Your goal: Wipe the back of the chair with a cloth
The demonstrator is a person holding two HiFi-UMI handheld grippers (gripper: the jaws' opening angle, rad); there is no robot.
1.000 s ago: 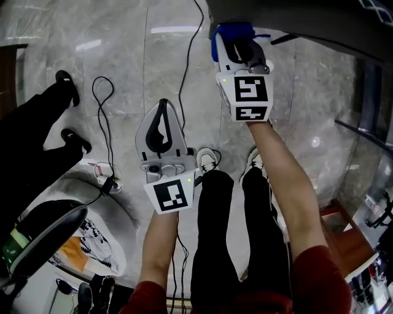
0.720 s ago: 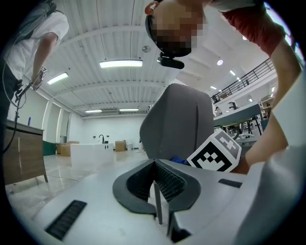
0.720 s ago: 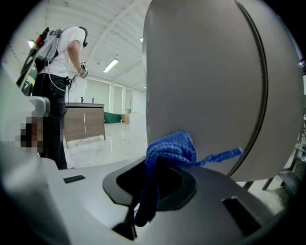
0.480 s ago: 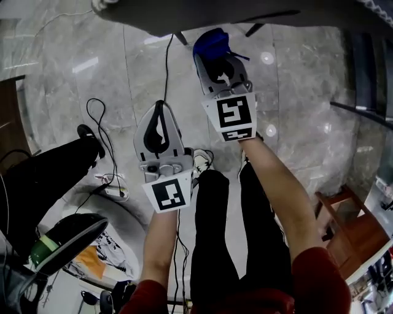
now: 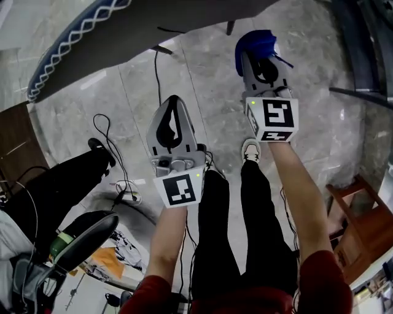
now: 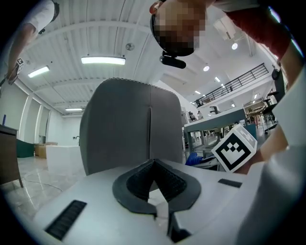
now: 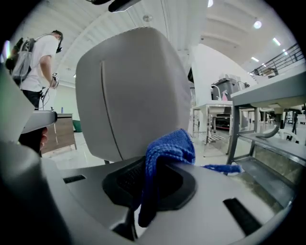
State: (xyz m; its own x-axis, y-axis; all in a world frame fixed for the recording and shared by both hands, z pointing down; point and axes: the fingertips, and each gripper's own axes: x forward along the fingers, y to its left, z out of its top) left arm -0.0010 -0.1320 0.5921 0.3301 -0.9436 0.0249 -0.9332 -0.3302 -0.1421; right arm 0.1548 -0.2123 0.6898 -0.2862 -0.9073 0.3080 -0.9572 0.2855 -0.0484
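Now right claw, gripping cloth, shifted right, chair back looming larger

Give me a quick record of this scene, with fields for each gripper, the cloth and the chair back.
Left gripper: fingers shut, nothing held
Right gripper: fingers shut on cloth
Cloth look: blue, bunched, sticking out past the fingers
Chair back: grey, ahead of both grippers
Cloth touching chair back: cannot tell
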